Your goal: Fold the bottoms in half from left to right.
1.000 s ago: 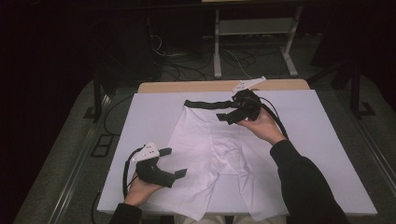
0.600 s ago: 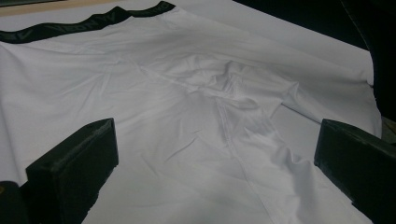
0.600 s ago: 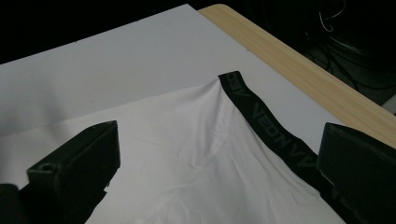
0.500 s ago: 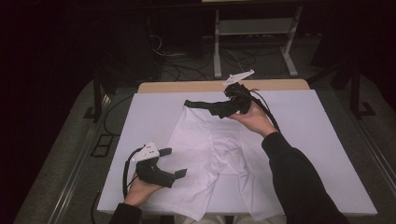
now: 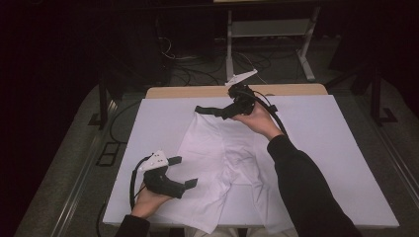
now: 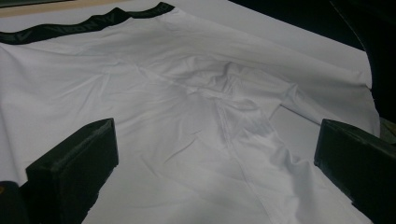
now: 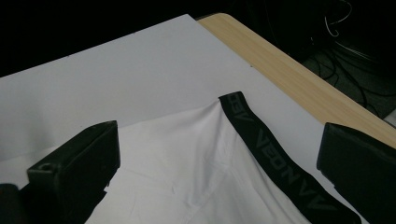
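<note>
From the high view, a pair of white boxer shorts [image 5: 225, 168] lies spread across the middle of the white table cover [image 5: 341, 163], its black waistband [image 5: 210, 110] at the far edge and the leg hems hanging toward the person. The cloth looks thin, light and limp; it should crumple and slide rather than hold any shape, so the firmer elastic band or a hemmed corner seems the best place to pinch. The right gripper [image 5: 217, 111] hovers over the waistband, the forearm stretched forward and the wrist bent leftward, its jaws apart. The left gripper [image 5: 187, 172] rests low at the near left beside the shorts' leg edge, jaws spread and pointing right. In the left gripper view, the two black jaws stand wide apart with nothing between them, above the wrinkled white fabric [image 6: 201, 121] of the shorts, the waistband [image 6: 70, 25] far off. In the right gripper view, the jaws also gape, framing the waistband's end [image 7: 261, 140] on the cover, near the wooden table edge [image 7: 299, 79].
</note>
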